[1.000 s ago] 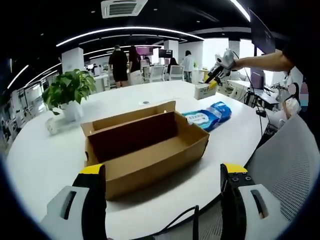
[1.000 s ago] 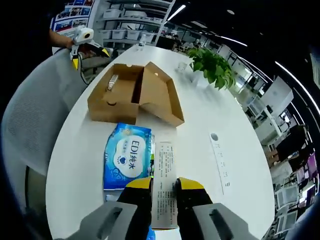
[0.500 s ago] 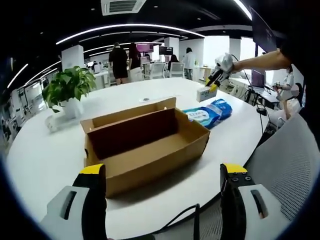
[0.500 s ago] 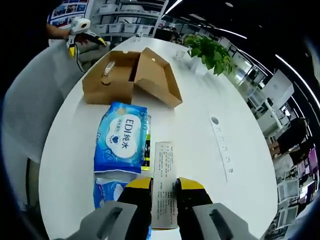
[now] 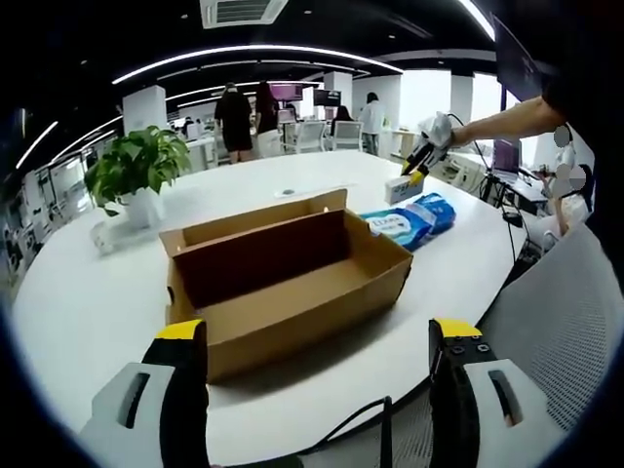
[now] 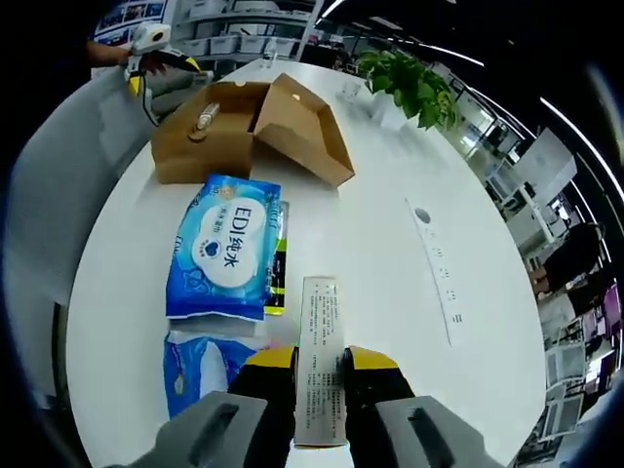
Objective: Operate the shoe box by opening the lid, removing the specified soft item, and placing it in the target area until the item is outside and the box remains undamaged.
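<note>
1. My right tool (image 6: 320,375) is clamped on a narrow white carton (image 6: 321,356) with fine print I can't read. Over the last second it has risen and drawn back from the shoe box: the table view has widened and a second blue pack (image 6: 200,362) now shows just left of my jaws.
2. Ahead and left of that tool lies the blue soft pack (image 6: 224,244), printed "EDI" with Chinese characters I read as "纯水"; a slim green-and-black item (image 6: 277,268) sits against its right edge. Both rest on the white worktop (image 6: 390,273), outside the box.
3. Farther ahead stands the shoe box (image 6: 244,132), lid folded back, looking intact.
4. My left tool (image 5: 317,356) hangs wide open and empty, the shoe box (image 5: 283,283) just beyond its jaws, its visible interior bare.
5. I judge the removal essentially done; what's left is setting the carton down.
</note>
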The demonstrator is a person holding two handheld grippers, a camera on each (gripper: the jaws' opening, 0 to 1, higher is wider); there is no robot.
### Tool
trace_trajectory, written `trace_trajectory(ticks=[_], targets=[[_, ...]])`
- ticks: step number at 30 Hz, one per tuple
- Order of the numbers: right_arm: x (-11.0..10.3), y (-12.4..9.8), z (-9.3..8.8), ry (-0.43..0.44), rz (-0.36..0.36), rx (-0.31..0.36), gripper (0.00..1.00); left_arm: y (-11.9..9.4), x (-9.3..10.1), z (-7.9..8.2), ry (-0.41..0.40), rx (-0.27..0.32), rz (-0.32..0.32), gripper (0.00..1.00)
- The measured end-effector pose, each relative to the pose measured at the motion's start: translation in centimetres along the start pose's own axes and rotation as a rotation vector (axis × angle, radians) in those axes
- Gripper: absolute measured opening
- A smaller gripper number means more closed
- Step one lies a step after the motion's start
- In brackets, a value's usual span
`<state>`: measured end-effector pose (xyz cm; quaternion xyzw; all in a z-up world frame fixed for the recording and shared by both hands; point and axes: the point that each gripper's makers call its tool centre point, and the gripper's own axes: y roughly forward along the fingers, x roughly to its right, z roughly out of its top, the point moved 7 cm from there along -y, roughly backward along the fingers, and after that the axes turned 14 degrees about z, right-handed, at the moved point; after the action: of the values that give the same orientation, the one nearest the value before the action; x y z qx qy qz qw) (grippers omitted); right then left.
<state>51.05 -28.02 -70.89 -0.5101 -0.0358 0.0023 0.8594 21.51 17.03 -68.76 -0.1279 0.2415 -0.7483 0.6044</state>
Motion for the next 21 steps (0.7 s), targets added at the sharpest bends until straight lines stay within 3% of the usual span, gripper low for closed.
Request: trace_trajectory(ticks=[12,21], targets=[[0.7,1.7,-0.6,0.003,0.025,-0.042,0.14,0.0,0.0,0.1,-0.009,-0.002,0.006,0.97],[1.6,2.5,-2.2,0.003,0.043,-0.081,0.14,0.0,-0.2,-0.1,-0.008,-0.007,0.010,0.97]])
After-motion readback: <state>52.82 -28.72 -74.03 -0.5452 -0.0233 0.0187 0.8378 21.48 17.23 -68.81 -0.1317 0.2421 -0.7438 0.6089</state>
